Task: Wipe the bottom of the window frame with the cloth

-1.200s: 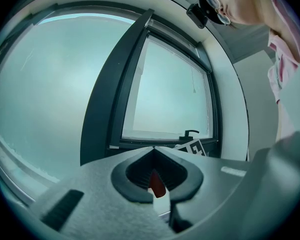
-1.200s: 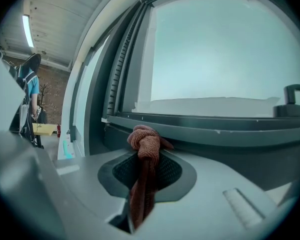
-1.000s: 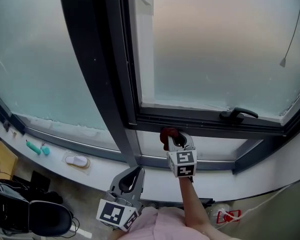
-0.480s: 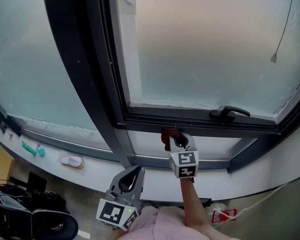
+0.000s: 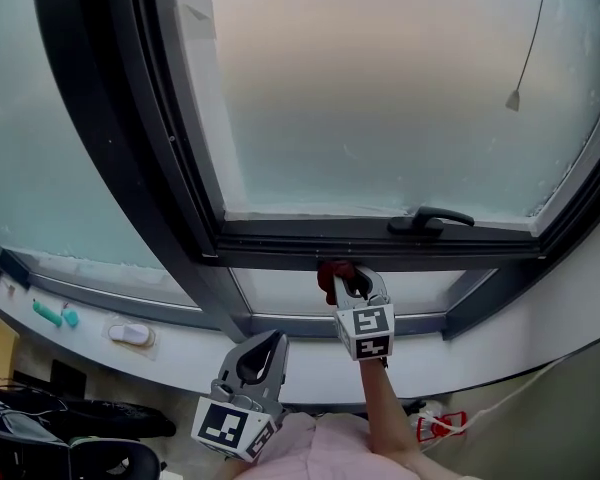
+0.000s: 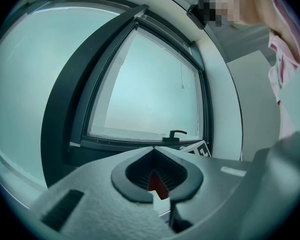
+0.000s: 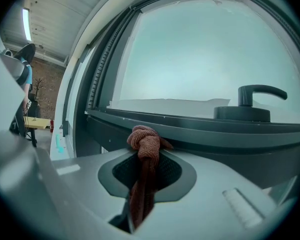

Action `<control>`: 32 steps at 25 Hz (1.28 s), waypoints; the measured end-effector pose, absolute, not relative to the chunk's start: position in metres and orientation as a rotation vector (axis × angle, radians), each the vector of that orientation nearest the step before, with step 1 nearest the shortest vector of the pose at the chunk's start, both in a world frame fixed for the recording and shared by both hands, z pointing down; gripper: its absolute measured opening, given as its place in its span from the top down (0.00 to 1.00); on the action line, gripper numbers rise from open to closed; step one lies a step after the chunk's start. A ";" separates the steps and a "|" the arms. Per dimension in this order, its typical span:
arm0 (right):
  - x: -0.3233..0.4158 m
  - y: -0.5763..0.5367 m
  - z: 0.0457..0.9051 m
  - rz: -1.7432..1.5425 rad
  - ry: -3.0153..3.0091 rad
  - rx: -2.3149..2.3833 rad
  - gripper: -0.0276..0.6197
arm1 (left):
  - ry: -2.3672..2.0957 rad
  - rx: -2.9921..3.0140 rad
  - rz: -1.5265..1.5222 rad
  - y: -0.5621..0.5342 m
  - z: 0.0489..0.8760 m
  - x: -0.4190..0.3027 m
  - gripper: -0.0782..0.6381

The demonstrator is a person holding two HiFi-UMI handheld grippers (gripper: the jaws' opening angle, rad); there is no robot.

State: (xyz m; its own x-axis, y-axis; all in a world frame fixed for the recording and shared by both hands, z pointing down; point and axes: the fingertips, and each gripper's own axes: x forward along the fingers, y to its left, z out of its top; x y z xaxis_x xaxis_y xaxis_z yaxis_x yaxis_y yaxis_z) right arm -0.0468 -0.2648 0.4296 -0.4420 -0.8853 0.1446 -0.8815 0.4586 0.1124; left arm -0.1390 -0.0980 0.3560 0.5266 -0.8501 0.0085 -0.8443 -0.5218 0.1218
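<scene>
Rightward along the bottom of the window frame (image 5: 280, 236) has gone the right gripper (image 5: 348, 280), fingers clenched on the knotted red cloth (image 7: 144, 143) mid-picture, nearing the window handle (image 5: 430, 220), where the knot could snag or merely skim; the left gripper (image 5: 265, 353) hangs clenched, empty.

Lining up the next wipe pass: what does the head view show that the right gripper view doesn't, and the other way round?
Head view only: the left gripper low by the person's body, a white object on the sill, and the hanging cord pull. Right gripper view only: the right gripper fingers shut on the red cloth, its knot poking past them. Both: the cloth, the window handle and the dark bottom frame.
</scene>
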 end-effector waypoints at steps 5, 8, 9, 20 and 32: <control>-0.030 -0.265 0.430 -0.034 -2.516 1.563 0.87 | -1.440 2.660 -0.065 -0.102 0.358 -0.125 0.90; -0.023 -0.266 0.430 -0.041 -2.512 1.570 0.87 | -1.426 2.669 -0.062 -0.104 0.359 -0.118 0.90; -0.021 -0.266 0.431 -0.044 -2.513 1.574 0.87 | -1.420 2.673 -0.061 -0.105 0.359 -0.116 0.90; 0.020 -0.267 0.432 -0.029 -2.459 1.669 0.87 | -1.374 2.694 -0.050 -0.107 0.360 -0.099 0.90; 0.039 -0.266 0.432 -0.017 -2.450 1.690 0.87 | -1.390 2.690 -0.048 -0.105 0.361 -0.089 0.90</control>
